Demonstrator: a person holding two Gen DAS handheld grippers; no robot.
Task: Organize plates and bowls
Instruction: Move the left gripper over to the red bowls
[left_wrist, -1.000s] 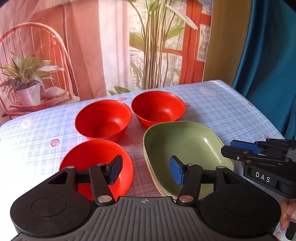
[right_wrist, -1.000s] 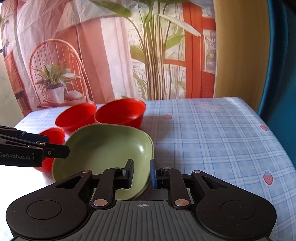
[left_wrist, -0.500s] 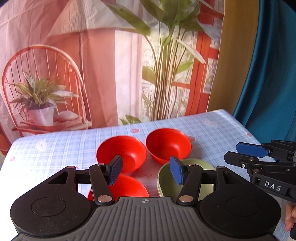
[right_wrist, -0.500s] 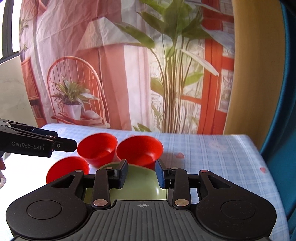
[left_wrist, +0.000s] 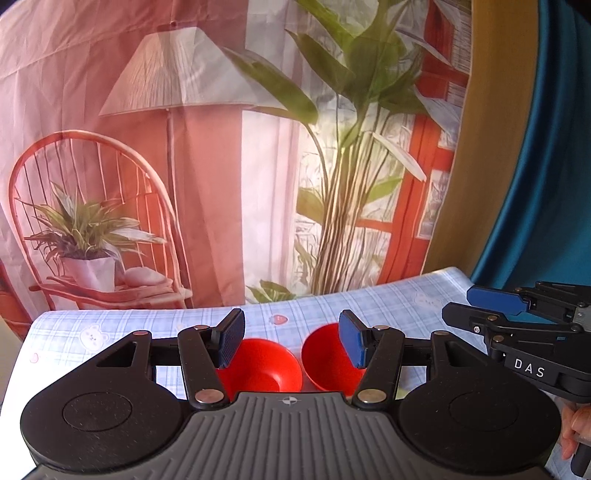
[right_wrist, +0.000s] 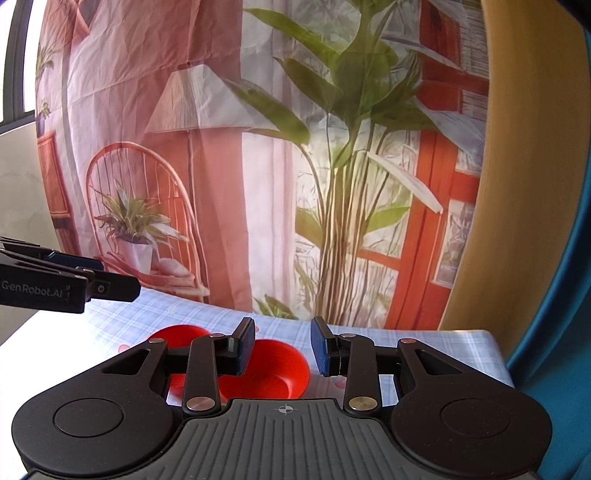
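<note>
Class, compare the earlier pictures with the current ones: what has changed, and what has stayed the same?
Both grippers have pulled up and back. The right gripper opened wider; the green dish has left both views. The left gripper stays open and empty, and the two red bowls remain side by side on the tablecloth.

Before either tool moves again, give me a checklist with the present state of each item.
1. Left tool open and holding nothing: ok.
2. Right tool open and holding nothing: ok.
3. Two red bowls, left bowl and right bowl, upright on the table: ok.
4. Green dish in sight: not ok, hidden in both views.
5. Tools apart from each other: ok.
6. Bowls stacked: not ok, side by side.
</note>
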